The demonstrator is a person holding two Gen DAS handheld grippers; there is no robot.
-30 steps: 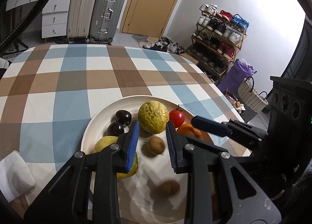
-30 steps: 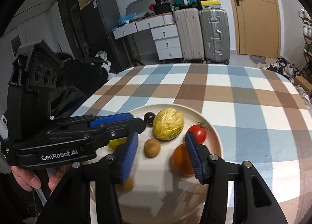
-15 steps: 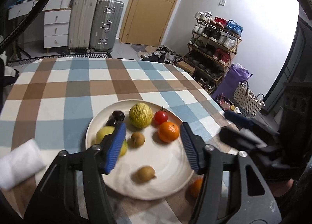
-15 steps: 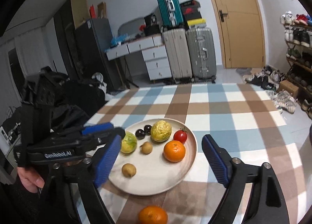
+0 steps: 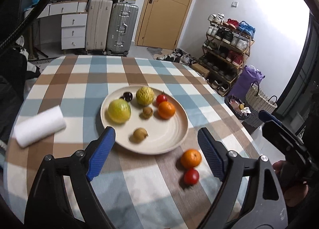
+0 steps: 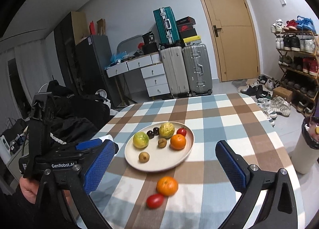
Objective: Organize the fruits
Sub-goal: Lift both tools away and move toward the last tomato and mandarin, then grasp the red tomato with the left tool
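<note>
Checked desk [image 5: 83,89] held a fruit plate [image 5: 179,133]; my tongs [image 6: 165,161] gaped, empty, toward the stray orange [image 6: 167,185] at 6 o'clock.

A round cream plate [image 6: 187,155] holds seven fruits, while a loose orange [image 6: 167,185] and a red tomato [image 6: 155,200] lie touching at its 6 o'clock.

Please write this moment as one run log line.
left gripper: open, empty | right gripper: open, empty | orange, tomato: off plate
</note>
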